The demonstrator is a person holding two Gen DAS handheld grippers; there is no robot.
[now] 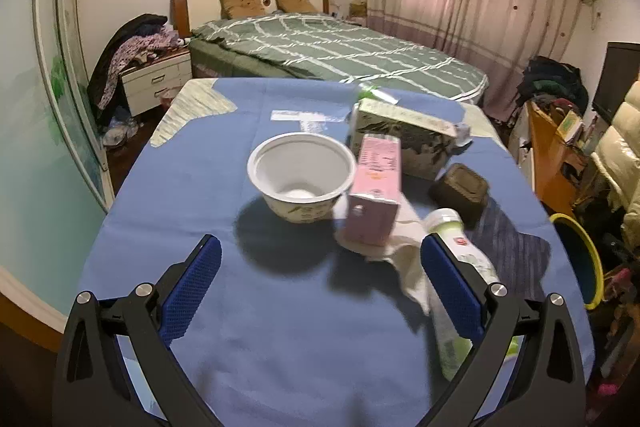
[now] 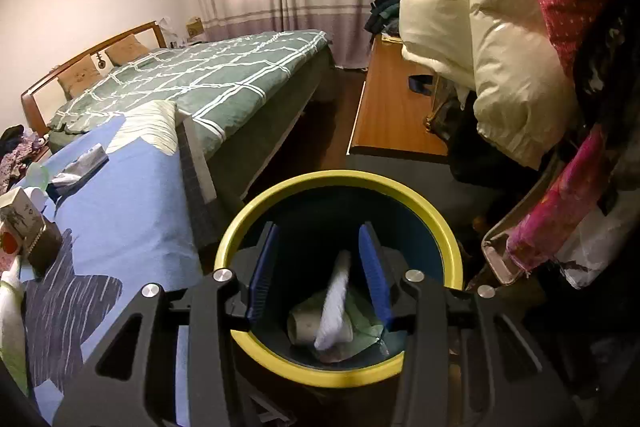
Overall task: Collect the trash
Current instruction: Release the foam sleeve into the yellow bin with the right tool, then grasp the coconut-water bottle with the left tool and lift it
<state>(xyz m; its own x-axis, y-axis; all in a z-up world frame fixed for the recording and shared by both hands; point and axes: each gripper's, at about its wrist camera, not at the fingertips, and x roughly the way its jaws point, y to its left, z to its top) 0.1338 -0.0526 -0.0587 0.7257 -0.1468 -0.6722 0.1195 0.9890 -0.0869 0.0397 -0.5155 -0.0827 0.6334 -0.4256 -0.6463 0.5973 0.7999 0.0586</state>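
Observation:
My left gripper (image 1: 319, 241) hangs open over the blue-clothed table (image 1: 180, 195), with nothing between its blue pads. Just ahead of it lie a white paper bowl (image 1: 300, 175), a pink carton (image 1: 376, 187) resting on a crumpled white tissue (image 1: 404, 255), and a white-and-green bottle (image 1: 460, 255) beside the right finger. My right gripper (image 2: 320, 227) stands open above the yellow-rimmed bin (image 2: 340, 179). A blurred white wad (image 2: 336, 303) shows between the fingers, clear of both pads, over a paper cup (image 2: 302, 325) and a green wrapper (image 2: 366, 331) in the bin.
A patterned box (image 1: 408, 139) and a dark small tub (image 1: 460, 191) sit further back on the table. The bin (image 1: 580, 259) stands on the floor off the table's right edge. A bed (image 1: 340, 55), a wooden desk (image 2: 396, 115) and piled jackets (image 2: 500, 47) crowd the room.

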